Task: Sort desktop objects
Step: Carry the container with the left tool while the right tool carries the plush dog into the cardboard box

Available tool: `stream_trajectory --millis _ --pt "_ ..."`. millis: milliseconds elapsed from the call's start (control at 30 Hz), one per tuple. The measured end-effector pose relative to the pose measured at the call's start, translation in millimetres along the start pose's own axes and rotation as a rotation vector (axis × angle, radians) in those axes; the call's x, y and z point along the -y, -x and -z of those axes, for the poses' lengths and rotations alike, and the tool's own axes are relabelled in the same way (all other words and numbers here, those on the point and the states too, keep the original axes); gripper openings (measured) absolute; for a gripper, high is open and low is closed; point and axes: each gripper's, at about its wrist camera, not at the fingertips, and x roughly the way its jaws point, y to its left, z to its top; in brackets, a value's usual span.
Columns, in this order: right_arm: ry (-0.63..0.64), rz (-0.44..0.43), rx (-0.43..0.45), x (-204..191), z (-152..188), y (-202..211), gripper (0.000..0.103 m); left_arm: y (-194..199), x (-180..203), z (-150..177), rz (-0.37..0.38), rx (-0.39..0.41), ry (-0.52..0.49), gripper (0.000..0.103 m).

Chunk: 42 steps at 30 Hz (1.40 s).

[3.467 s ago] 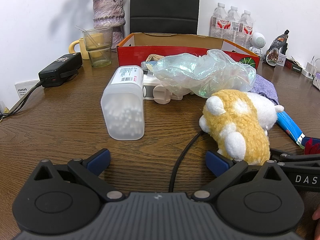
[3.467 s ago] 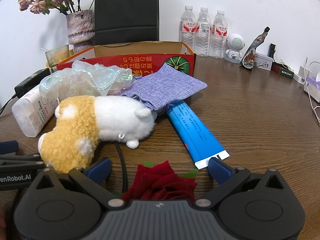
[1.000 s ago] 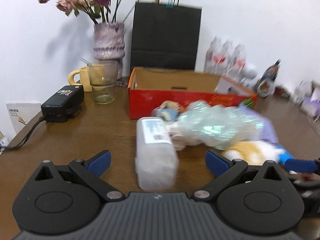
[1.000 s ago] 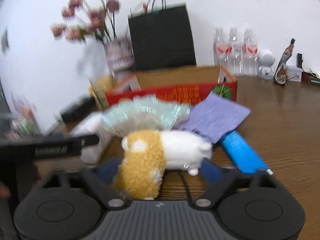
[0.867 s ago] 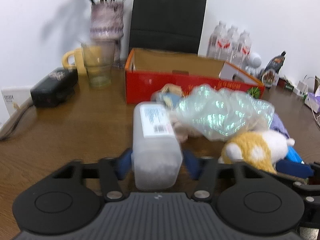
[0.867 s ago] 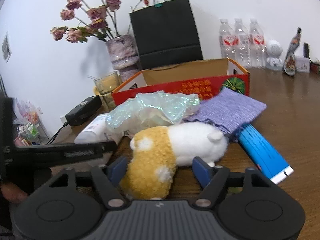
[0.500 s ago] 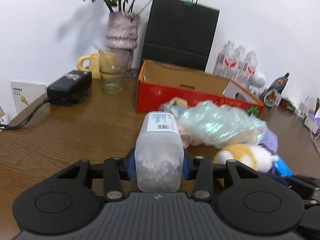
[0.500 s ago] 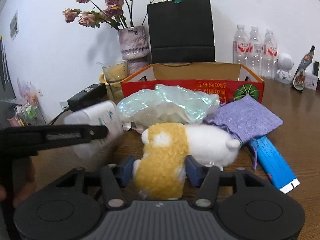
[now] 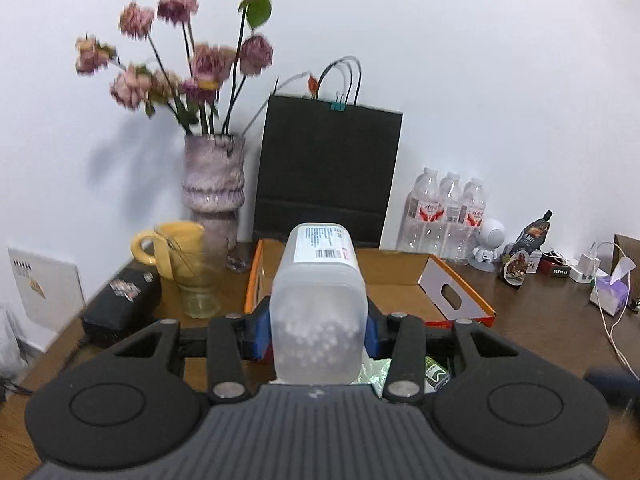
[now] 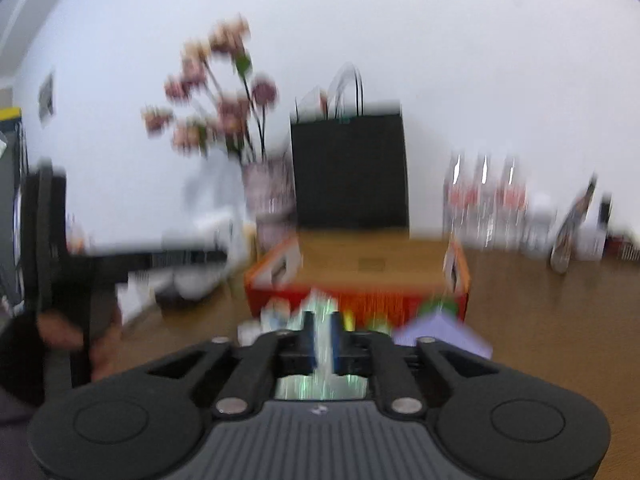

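Standing on brown wooden desk [image 9: 560, 320]: vase [image 9: 213, 184], black bag [image 9: 328, 168]

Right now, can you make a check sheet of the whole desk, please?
Surface: brown wooden table, nothing spilled.
Job's things: tub held over the open box; film bag; purple pouch.
Clutter: vase, mug, glass, paper bag, bottles.
Grippers: left gripper shut on tub; right gripper seems shut on film bag, view blurred.
Cables: white cable at the right edge.
Surroundings: white wall.
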Motion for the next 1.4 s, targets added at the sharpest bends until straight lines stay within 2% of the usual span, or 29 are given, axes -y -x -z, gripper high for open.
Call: stream_trajectory --millis 33,100,167,300,400,500,600,667,700,733,800,833,900,1000,1100,1133,1167,1267,1333,1400 --pt "-0.013 -0.016 -0.053 1 10 -4 0.046 -3 1 4 0.002 -0.010 0.000 0.044" --pt "-0.040 -0.038 -0.141 -3 30 -8 0.058 -7 2 17 0.003 -0.035 -0.023 0.044" --pt "-0.062 -0.055 -0.213 -11 48 -13 0.058 -6 2 30 -0.009 -0.060 -0.039 0.044" --pt "-0.113 -0.085 -0.290 -28 65 -35 0.058 11 -8 44 -0.023 -0.061 -0.010 0.044" --pt "-0.193 -0.111 -0.303 -31 69 -53 0.057 28 -16 47 -0.049 -0.042 0.004 0.044" --pt "-0.207 -0.111 -0.280 -38 71 -60 0.041 44 -24 48 -0.083 -0.034 0.010 0.044" --pt "-0.217 -0.087 -0.260 -44 70 -63 0.042 56 -30 52 -0.098 -0.033 0.007 0.044" --pt "-0.224 -0.071 -0.252 -47 70 -66 0.054 63 -34 55 -0.106 -0.027 0.018 0.044" --pt "-0.227 -0.063 -0.247 -48 70 -67 0.071 65 -36 56 -0.109 -0.025 0.027 0.044" --pt "-0.231 -0.055 -0.243 -49 70 -69 0.083 67 -38 57 -0.110 -0.024 0.038 0.044" --pt "-0.238 -0.039 -0.235 -52 70 -72 0.083 69 -42 58 -0.112 -0.021 0.052 0.044" --pt "-0.242 -0.031 -0.230 -54 70 -73 0.081 70 -43 59 -0.113 -0.023 0.054 0.044" --pt "-0.249 -0.015 -0.222 -57 70 -76 0.050 72 -44 60 -0.117 -0.024 0.053 0.044" --pt "-0.256 0.007 -0.206 -61 69 -78 0.042 78 -45 60 -0.119 -0.018 0.044 0.044" --pt "-0.203 -0.012 -0.138 -56 55 -51 0.033 76 -45 56 -0.097 -0.016 0.047 0.044" --pt "-0.186 -0.018 -0.116 -54 50 -42 0.021 74 -44 53 -0.070 -0.018 0.052 0.044" --pt "-0.168 -0.024 -0.093 -52 46 -33 0.001 71 -43 48 -0.025 -0.024 0.057 0.044" --pt "-0.124 -0.029 -0.011 -39 20 -16 0.000 54 -40 28 0.094 -0.043 0.077 0.044" --pt "-0.105 -0.016 -0.023 -26 5 -22 0.003 36 -36 13 0.080 -0.039 0.063 0.044" --pt "-0.116 -0.057 -0.090 -15 -1 -30 0.014 29 -36 8 0.047 -0.024 0.053 0.044"
